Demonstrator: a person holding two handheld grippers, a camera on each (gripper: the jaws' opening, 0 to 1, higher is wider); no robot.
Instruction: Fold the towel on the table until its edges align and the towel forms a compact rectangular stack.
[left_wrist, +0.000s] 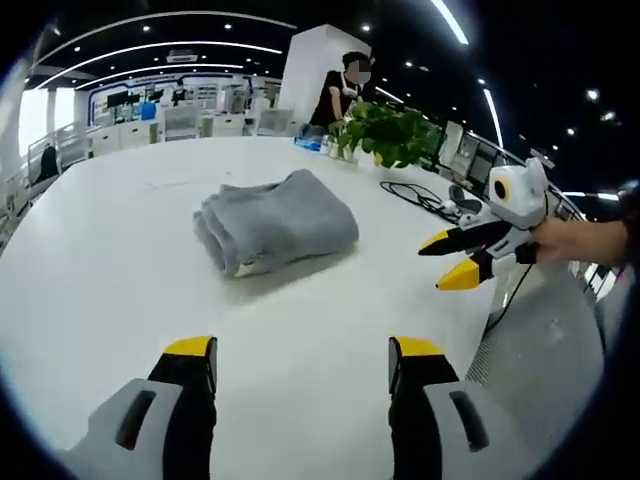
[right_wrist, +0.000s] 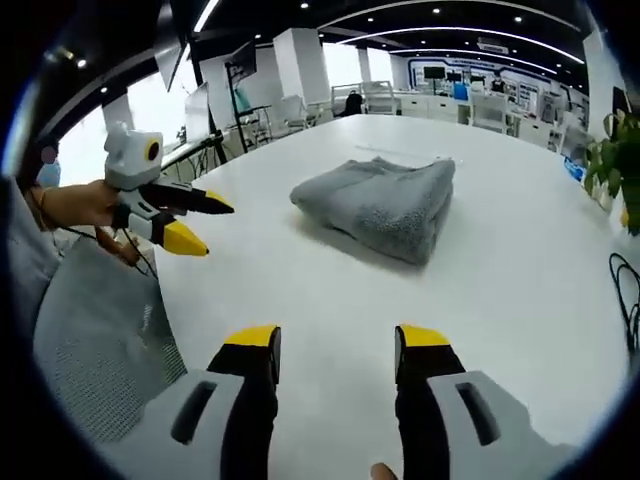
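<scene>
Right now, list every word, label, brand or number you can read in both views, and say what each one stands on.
No text can be read in these pictures.
Folded grey terry towel: a small pale tag at its edge, too small to read.
Distant blue-lit wall displays: blurred, no legible signs.
Yellow-tipped left gripper and yellow-tipped right gripper: no markings visible.
Round white table: bare of lettering.

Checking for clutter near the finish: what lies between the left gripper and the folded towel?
Nothing: in the left gripper view, bare white table runs from the open left gripper to the folded grey towel.
</scene>
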